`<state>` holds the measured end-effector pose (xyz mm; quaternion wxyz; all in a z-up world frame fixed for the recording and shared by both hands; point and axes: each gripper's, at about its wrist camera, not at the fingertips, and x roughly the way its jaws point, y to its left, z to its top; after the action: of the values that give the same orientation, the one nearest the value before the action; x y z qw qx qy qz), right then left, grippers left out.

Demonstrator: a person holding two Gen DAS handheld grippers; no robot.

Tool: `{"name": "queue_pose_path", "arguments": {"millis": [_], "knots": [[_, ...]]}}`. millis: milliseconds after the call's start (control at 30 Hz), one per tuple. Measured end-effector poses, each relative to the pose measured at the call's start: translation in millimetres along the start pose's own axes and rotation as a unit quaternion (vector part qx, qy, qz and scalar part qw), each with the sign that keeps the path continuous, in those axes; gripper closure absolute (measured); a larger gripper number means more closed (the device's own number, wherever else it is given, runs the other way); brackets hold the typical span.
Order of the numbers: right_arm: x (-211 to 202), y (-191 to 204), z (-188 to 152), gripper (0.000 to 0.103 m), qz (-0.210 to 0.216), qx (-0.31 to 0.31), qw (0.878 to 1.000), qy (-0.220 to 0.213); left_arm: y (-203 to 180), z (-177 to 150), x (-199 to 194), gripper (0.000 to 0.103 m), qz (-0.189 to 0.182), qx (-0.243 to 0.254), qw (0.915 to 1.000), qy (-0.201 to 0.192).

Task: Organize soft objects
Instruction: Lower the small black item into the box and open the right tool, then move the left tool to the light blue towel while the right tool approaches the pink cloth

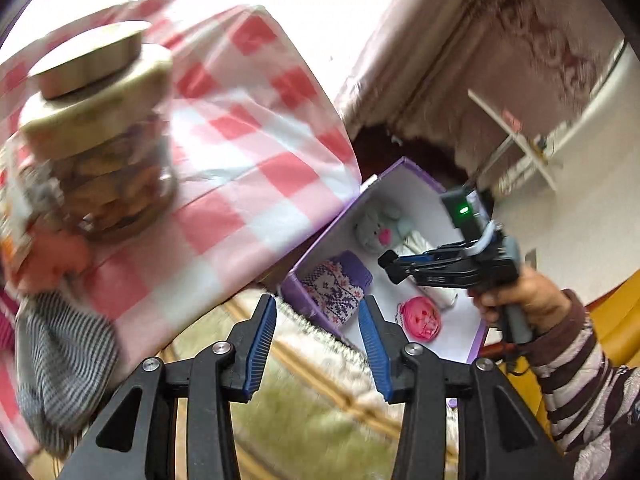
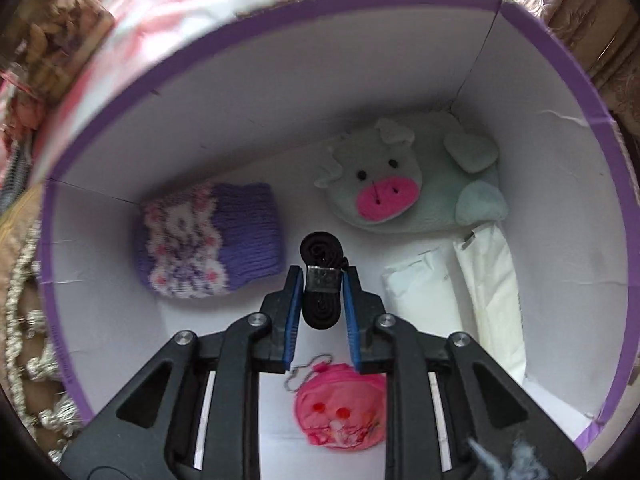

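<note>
We have the right tool (image 2: 320, 278) clamped on a rolled black strap (image 2: 322, 292) and pointing down into the purple box (image 2: 132, 92), ready to set it on bare floor between the knitted pouch (image 2: 208, 240) and white packets (image 2: 424, 292). Our left tool (image 1: 318, 332) stands apart, empty, beside the counter (image 1: 248, 152) corner.

The box (image 2: 256, 36) is seen with a purple rim and outer wall and a white interior. Inside it, a knitted piece (image 2: 208, 240) in purple with a white and pink pattern is noted at the left wall. A pale grey-green plush pig (image 2: 404, 184) with a pink snout is recorded in the far corner. White packets (image 2: 460, 284) are seen at the right wall. A pink pouch (image 2: 340, 408) lies at the near side. A black roll (image 2: 320, 280) with a silver band is observed between blue pads (image 2: 294, 312). Beside the box, a red-and-white checked cloth (image 1: 248, 128) is noted.
</note>
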<state>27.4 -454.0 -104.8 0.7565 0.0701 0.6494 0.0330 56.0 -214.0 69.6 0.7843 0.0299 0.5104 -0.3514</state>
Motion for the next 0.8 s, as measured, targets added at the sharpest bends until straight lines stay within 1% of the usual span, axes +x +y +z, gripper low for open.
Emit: {"name": "queue_pose_path", "arguments": {"millis": [33, 67, 100, 133, 200, 233, 267, 333, 367, 433, 467, 533, 600, 667, 733, 800], "knots": [[3.4, -1.1, -0.1, 0.077, -0.008, 0.0, 1.0, 0.005, 5.1, -6.1, -8.5, 0.059, -0.003, -0.007, 0.9999, -0.01], [4.1, -2.1, -0.7, 0.072, -0.015, 0.001, 1.0, 0.005, 9.6, -12.8, -16.3, 0.059, -0.006, -0.014, 0.9997, -0.021], [3.2, -2.4, -1.6, 0.065, -0.02, 0.002, 1.0, 0.003, 11.4, -22.4, -20.5, 0.058, -0.009, -0.019, 0.9993, -0.031], [0.4, -2.4, -3.0, 0.062, -0.019, 0.002, 1.0, -0.002, 14.1, -29.5, -27.9, 0.057, -0.01, -0.022, 0.9989, -0.039], [-7.6, -3.0, -6.1, 0.048, -0.018, 0.003, 1.0, -0.01, 16.0, -42.2, -37.7, 0.053, -0.007, -0.022, 0.9984, -0.051], [-12.7, -2.9, -7.9, 0.045, -0.019, 0.006, 1.0, -0.016, 16.0, -47.0, -41.1, 0.052, -0.006, -0.021, 0.9981, -0.058], [-17.9, -2.3, -9.7, 0.043, -0.018, 0.009, 1.0, -0.021, 18.2, -56.6, -34.5, 0.052, -0.008, -0.021, 0.9976, -0.065], [-30.8, -1.4, -13.8, 0.043, -0.012, 0.021, 0.999, -0.034, 19.2, -62.1, -38.4, 0.052, -0.001, -0.019, 0.9971, -0.073], [-39.6, -0.1, -16.1, 0.042, -0.006, 0.029, 0.999, -0.042, 18.5, -64.1, -38.8, 0.052, 0.012, -0.015, 0.9969, -0.076], [-56.0, 9.4, -14.6, 0.042, 0.015, 0.035, 0.998, -0.056, 17.5, -66.4, -43.6, 0.052, 0.035, -0.004, 0.9962, -0.08], [-65.6, 15.4, -15.1, 0.042, 0.026, 0.032, 0.997, -0.064, 19.3, -69.5, -45.7, 0.052, 0.036, -0.003, 0.996, -0.081], [-88.5, 30.1, -15.7, 0.041, 0.044, 0.018, 0.995, -0.085, 26.6, -74.2, -53.3, 0.052, 0.044, -0.011, 0.9956, -0.082], [-109.6, 49.9, -13.8, 0.038, 0.052, -0.003, 0.993, -0.105, 36.9, -79.0, -58.6, 0.052, 0.053, -0.024, 0.9953, -0.077], [-130.7, 73.4, -11.4, 0.035, 0.067, -0.023, 0.99, -0.125, 48.7, -86.3, -68.8, 0.052, 0.064, -0.04, 0.9936, -0.084], [-150.4, 91.9, -9.3, 0.034, 0.086, -0.046, 0.985, -0.141, 62.2, -95.2, -81.4, 0.052, 0.077, -0.056, 0.991, -0.094], [-167.3, 116.9, -5.7, 0.031, 0.102, -0.072, 0.98, -0.154, 77.7, -106.8, -98.3, 0.052, 0.104, -0.073, 0.9859, -0.109]]}}
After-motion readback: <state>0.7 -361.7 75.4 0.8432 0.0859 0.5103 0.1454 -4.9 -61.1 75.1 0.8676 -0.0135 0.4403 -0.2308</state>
